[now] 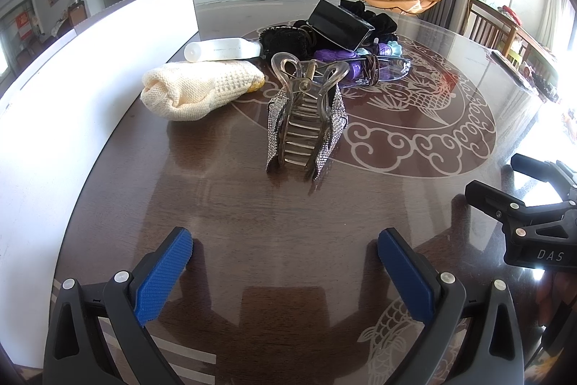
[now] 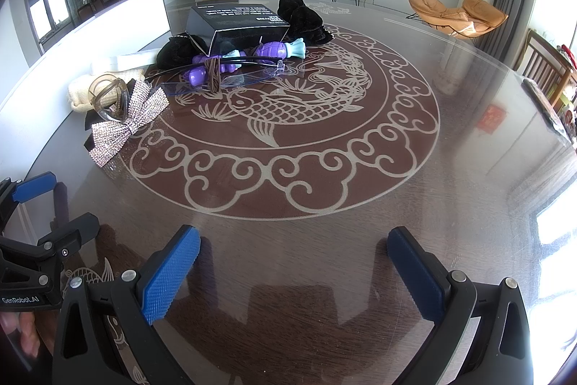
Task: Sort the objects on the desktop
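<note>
A clear hair claw clip with a rhinestone bow [image 1: 306, 118] stands on the dark table straight ahead of my left gripper [image 1: 285, 251], which is open and empty. The clip also shows in the right wrist view [image 2: 122, 110] at the left. Behind it lie a cream knitted pouch [image 1: 198, 89], a white bottle [image 1: 223, 49], a black box [image 1: 339, 24], black velvet items [image 1: 285, 38], purple toys [image 1: 335, 56] and clear glasses [image 1: 382, 71]. My right gripper [image 2: 294, 258] is open and empty over bare table. It also shows in the left wrist view [image 1: 505, 183].
A white bin wall [image 1: 90, 60] runs along the table's left side. The glass-topped table [image 2: 324, 139] carries a fish pattern. Wooden chairs [image 1: 490, 24] stand at the far right. The left gripper shows at the left edge of the right wrist view [image 2: 39, 208].
</note>
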Available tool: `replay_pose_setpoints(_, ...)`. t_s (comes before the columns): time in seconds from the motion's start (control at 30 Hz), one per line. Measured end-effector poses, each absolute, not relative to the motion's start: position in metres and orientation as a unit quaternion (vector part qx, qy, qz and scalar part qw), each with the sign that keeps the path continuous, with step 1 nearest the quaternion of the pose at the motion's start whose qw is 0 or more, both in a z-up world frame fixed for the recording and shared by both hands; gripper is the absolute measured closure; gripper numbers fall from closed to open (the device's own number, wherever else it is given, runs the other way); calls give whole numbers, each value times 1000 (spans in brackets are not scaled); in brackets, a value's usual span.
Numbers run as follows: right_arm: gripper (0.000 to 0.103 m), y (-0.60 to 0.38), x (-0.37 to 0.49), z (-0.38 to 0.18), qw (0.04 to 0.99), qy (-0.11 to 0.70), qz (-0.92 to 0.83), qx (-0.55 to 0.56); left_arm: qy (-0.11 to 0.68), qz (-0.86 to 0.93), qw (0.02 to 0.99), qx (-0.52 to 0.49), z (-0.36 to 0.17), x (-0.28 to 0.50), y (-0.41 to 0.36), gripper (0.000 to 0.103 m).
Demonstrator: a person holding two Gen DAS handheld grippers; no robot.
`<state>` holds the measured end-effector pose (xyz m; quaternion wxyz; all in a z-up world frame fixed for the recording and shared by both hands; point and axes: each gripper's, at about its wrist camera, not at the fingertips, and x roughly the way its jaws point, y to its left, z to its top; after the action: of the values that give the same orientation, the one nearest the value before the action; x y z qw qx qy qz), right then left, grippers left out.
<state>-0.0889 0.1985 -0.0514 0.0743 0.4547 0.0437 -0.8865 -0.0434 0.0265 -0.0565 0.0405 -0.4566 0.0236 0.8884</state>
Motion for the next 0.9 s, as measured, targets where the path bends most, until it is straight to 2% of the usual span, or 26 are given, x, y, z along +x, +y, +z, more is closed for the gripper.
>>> replay_pose_setpoints(0.27, 0, 198, -89, -51, 74, 44, -886, 455, -65, 895, 11, -441, -48, -42, -11, 0)
replay_pose_setpoints(0.43, 0, 196, -95, -48, 81, 46, -882, 462, -93, 907, 0, -410, -38, -32, -22, 0)
replay_pose_setpoints(0.57, 0, 174, -111, -24, 139, 13, -891, 432, -93, 924, -5, -371, -24, -23, -25, 0)
replay_pose_setpoints(0.77, 0, 98, -156, -23, 237, -2, -863, 446, -118, 934, -31, -335, -11, -10, -42, 0)
replay_pose_setpoints(0.9, 0, 63, -176, -34, 239, -11, -854, 462, -143, 938, -40, -312, -5, -4, -55, 0)
